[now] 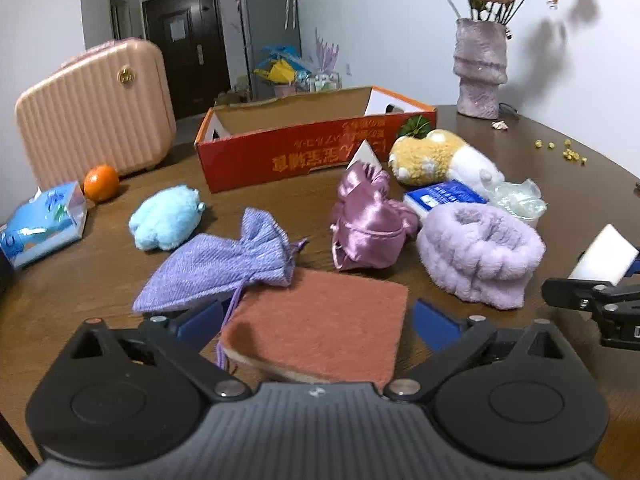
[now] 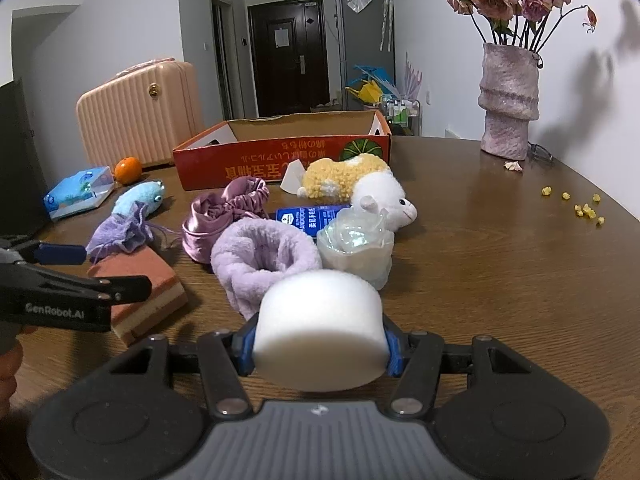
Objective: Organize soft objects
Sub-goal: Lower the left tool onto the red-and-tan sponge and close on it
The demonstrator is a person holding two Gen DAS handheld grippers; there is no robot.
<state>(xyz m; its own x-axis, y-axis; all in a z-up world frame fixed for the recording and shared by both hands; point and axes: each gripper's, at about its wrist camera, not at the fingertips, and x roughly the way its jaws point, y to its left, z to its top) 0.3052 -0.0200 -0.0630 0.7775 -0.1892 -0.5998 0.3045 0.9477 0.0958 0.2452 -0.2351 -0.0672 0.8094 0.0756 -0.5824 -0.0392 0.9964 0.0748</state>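
the bench (image 2: 500, 280) is a dark wood surface with a curved far-right edge. its right half is mostly bare, holding only scattered yellow bits (image 2: 576, 206) and a vase of dried flowers (image 2: 508, 104) at the back; this is the widest open room for moving. the soft objects crowd the centre and left. an open orange cardboard box (image 2: 280, 152) lies at the back of the bench, its near wall facing the cluster, with a pink ribbed case (image 2: 136, 116) standing to its left.

right claw (image 2: 320, 344): clamped on a white foam block (image 2: 320, 328), both blue pads pressing its sides and bowing it, held above the bench just in front of a lilac fluffy band (image 2: 264, 264). the claw points forward and tilts downward.

left claw (image 1: 316, 320): fingers apart, straddling a rust-topped sponge (image 1: 320, 320) that lies flat on the bench. the blue pads stand either side of the sponge with a visible gap on the right; contact on the left cannot be told. a lilac knit pouch (image 1: 224, 264) rests on the sponge's far-left corner, its cord trailing over the edge.

behind these lie a pink satin pouch (image 1: 364, 224), a light-blue plush (image 1: 164, 220), a yellow-and-white plush (image 1: 440, 160), a blue packet (image 1: 440, 196) and a clear crinkled bag (image 2: 356, 248). a tissue pack (image 1: 40, 224) and an orange (image 1: 100, 182) sit at the far left. part of a hand (image 2: 8, 360) shows at the left edge of the right wrist view.
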